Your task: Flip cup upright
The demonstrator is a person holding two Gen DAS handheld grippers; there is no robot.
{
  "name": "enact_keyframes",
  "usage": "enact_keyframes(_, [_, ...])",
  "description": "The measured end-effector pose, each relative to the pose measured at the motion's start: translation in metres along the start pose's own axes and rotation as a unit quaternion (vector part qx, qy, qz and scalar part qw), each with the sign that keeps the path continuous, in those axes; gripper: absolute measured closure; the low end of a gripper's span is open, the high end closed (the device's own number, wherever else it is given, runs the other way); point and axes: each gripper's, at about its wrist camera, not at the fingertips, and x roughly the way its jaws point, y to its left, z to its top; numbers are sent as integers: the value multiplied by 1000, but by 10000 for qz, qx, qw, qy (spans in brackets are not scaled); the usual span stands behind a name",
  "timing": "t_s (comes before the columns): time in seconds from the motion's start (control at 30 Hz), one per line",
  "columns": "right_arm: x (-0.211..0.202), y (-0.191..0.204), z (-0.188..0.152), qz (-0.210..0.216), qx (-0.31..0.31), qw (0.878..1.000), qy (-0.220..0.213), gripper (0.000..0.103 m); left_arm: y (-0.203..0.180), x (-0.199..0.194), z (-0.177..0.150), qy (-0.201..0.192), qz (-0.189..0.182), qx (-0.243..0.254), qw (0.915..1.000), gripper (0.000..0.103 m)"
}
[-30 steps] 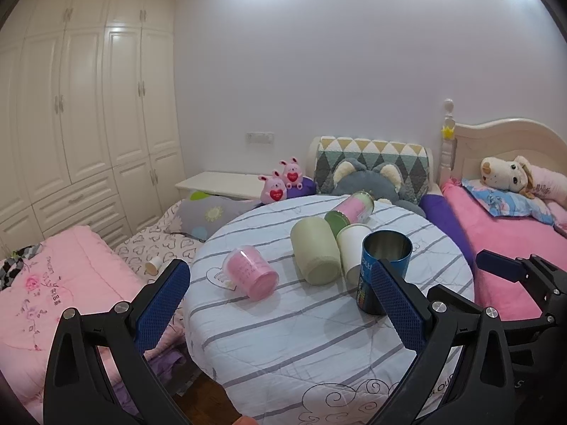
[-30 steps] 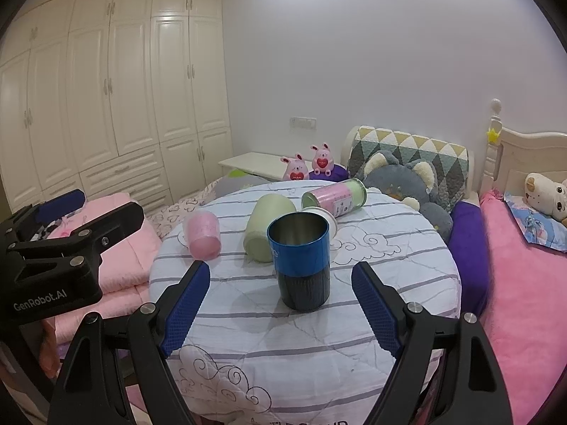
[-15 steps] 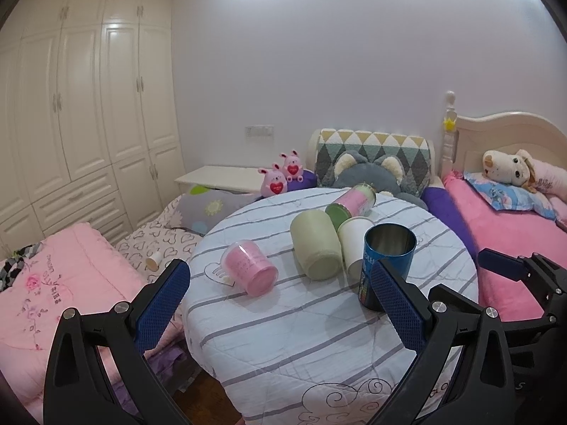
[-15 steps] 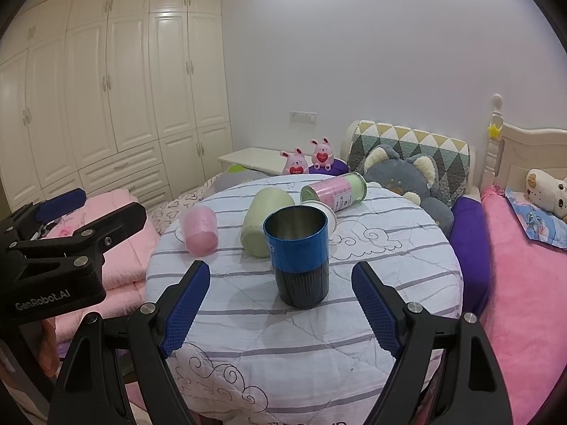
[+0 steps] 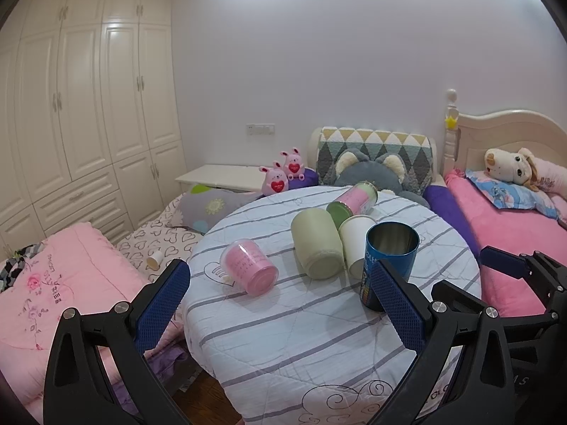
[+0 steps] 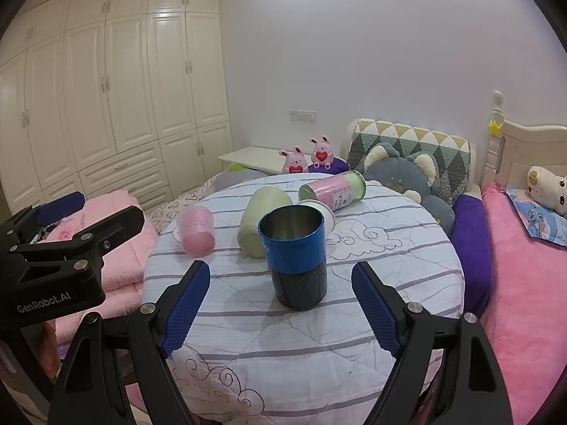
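Blue metal cup [image 6: 294, 255] is standing upright on the round striped counter [image 6: 389, 248] (four others lying), both right gripper [image 6: 281, 313] and left gripper [image 5: 280, 304] fingers gaping wide, holding nothing.

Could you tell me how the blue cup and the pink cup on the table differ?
The blue cup stands upright with its mouth up; the pink cup lies on its side. The blue cup looks metallic inside, blue above and dark below; the pink cup is one pale pink, seemingly plastic. The blue cup sits nearer the right gripper, the pink cup nearer the left gripper. Both rest on the striped tablecloth, ungripped.
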Motion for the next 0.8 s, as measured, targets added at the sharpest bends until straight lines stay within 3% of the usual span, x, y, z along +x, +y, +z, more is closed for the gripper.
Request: enact_keyframes(0.8, [7,-1,0,-2,-11,10000,46,19,-2,9,-5,66,45,-1,10000,0])
